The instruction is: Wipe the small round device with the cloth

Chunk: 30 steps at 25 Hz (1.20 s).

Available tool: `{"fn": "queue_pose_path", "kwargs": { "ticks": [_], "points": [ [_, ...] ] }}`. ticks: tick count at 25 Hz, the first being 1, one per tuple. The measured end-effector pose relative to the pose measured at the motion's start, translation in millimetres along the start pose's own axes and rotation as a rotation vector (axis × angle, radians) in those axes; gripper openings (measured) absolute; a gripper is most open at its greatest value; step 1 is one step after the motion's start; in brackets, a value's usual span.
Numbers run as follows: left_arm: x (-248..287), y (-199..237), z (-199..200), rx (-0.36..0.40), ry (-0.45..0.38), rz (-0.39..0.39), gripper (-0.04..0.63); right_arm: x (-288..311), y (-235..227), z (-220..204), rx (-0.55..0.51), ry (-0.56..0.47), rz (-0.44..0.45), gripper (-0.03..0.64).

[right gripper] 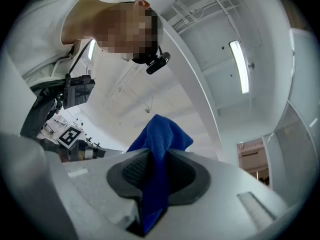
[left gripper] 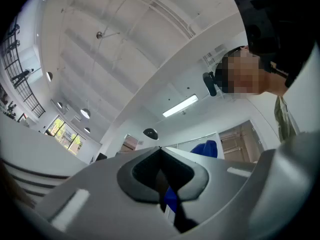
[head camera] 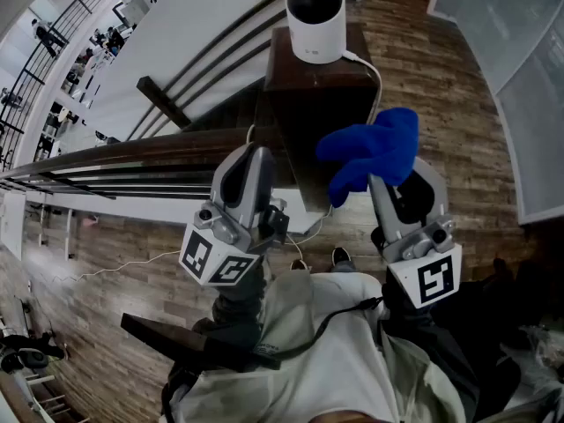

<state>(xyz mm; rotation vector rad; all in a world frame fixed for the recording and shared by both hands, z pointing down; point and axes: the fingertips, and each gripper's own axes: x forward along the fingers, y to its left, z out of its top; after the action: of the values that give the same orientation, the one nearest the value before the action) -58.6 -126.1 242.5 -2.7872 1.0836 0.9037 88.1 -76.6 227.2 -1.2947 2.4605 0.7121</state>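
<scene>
Cloth gripped and raised; wiping not yet begun

The small round device (head camera: 315,18), white with a dark dome, stands at the far end of the top of the dark wooden post (head camera: 304,95), with a white cable (head camera: 375,70) leaving its right side; the blue cloth (head camera: 374,152) is held up over the post's near right corner, well apart from the device, so no wiping contact shows and, as I judge it, the whole wipe is left to do; the right hand-held gripper (right gripper: 157,156) is closed on the cloth, pinching a fold that runs down between its pads while the loose bulk bunches beyond the tips; the left hand-held gripper (left gripper: 160,149) has its jaws brought together at the tips with nothing gripped that I can make out, and hangs by the post's near left corner, clear of both cloth and device.
</scene>
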Motion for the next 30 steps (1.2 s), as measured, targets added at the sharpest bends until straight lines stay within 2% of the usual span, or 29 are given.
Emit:
{"fn": "queue_pose_path", "kwargs": {
  "ticks": [12,16,19,22,25,28,30],
  "points": [
    [4,-3,4,0.005,-0.001,0.008,0.000,3,-8,4,-0.071,0.010,0.040,0.084],
    [14,0,9,0.037,0.018,-0.020,0.000,6,-21,5,-0.098,0.011,0.040,0.084],
    [28,11,22,0.104,0.047,-0.030,0.000,25,-43,19,-0.217,0.007,0.034,0.084],
    [48,24,48,0.163,0.029,-0.034,0.000,62,-71,40,-0.379,0.022,0.030,0.084],
    [69,34,61,0.202,0.031,-0.044,0.000,107,-87,52,-0.496,0.047,0.061,0.084],
    [86,40,60,0.212,0.039,-0.059,0.000,149,-86,46,-0.592,0.074,0.075,0.084],
    [93,38,57,0.216,0.047,-0.076,0.000,164,-86,26,-0.640,0.157,0.063,0.084]
  ]
}}
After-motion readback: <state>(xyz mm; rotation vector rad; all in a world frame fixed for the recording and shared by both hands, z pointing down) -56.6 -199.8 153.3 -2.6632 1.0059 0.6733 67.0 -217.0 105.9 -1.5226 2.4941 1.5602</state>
